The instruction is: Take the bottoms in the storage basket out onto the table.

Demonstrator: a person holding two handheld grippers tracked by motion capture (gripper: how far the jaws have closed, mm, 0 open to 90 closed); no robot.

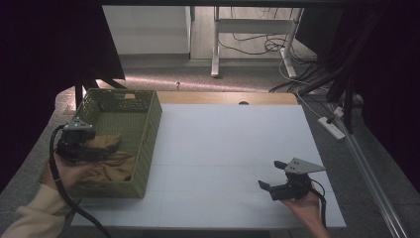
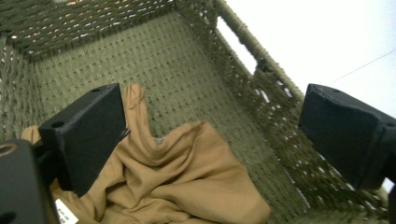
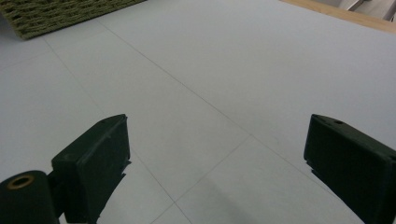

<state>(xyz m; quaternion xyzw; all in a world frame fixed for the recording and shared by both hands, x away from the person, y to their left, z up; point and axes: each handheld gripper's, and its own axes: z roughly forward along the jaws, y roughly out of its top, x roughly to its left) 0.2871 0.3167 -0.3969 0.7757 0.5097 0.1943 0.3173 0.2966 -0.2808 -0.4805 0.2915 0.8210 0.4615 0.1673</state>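
Lying crumpled in the basket (image 1: pixel 148 130), apparently alone, is a tan cloth (image 2: pixel 187 182); both grippers, left (image 2: pixel 205 130) and right (image 1: pixel 274 174), gape wide, empty.

In the left gripper view, the tan cloth (image 2: pixel 187 186) runs off the 6 o'clock edge, its 9 o'clock side hidden behind a black finger. Its small label (image 2: pixel 65 213) is unreadable.

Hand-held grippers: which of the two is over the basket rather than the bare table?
The left hand-held gripper. Its open jaws hang inside the green woven basket above the tan cloth; the right hand-held gripper, also open, is over the white tabletop.
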